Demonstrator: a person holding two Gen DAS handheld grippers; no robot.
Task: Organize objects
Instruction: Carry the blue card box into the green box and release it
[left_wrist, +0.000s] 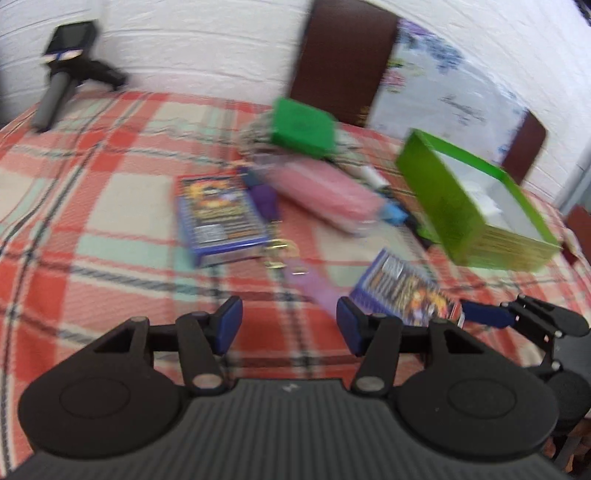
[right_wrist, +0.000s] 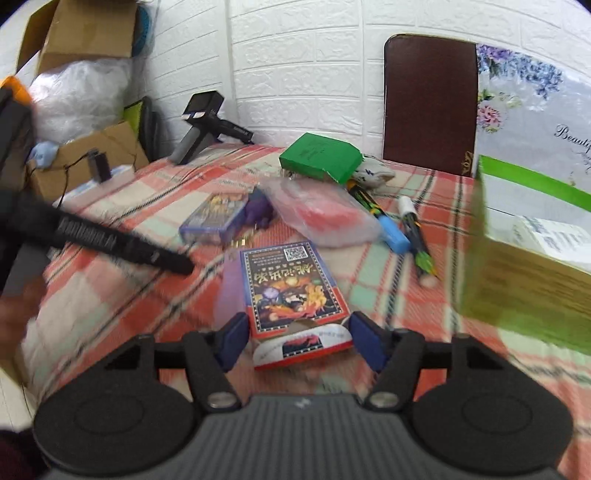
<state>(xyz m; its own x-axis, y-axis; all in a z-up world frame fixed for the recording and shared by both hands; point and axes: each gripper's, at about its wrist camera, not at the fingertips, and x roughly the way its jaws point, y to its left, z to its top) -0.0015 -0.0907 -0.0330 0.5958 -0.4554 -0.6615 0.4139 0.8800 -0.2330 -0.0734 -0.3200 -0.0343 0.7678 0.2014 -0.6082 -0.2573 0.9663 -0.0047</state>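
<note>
A plaid cloth (right_wrist: 110, 295) in red, cream and mint covers a table against a white brick-pattern wall (right_wrist: 295, 55), with a brown chair (right_wrist: 430, 103) behind. The right gripper (right_wrist: 297, 338) hovers low with its jaws spread wide around the near, opened flap end of a card box (right_wrist: 291, 284); whether the blue pads (right_wrist: 231, 341) touch it cannot be told. The box lies flat, long axis running from 6 toward 12 o'clock in the right wrist view. The left gripper (left_wrist: 290, 326) is also wide open and holds nothing (its view is motion-blurred). A second card box (left_wrist: 219, 216) lies at its 11 o'clock, a pink pouch (left_wrist: 325, 192) at 12 and an open green box (left_wrist: 476, 203) at 2.
</note>
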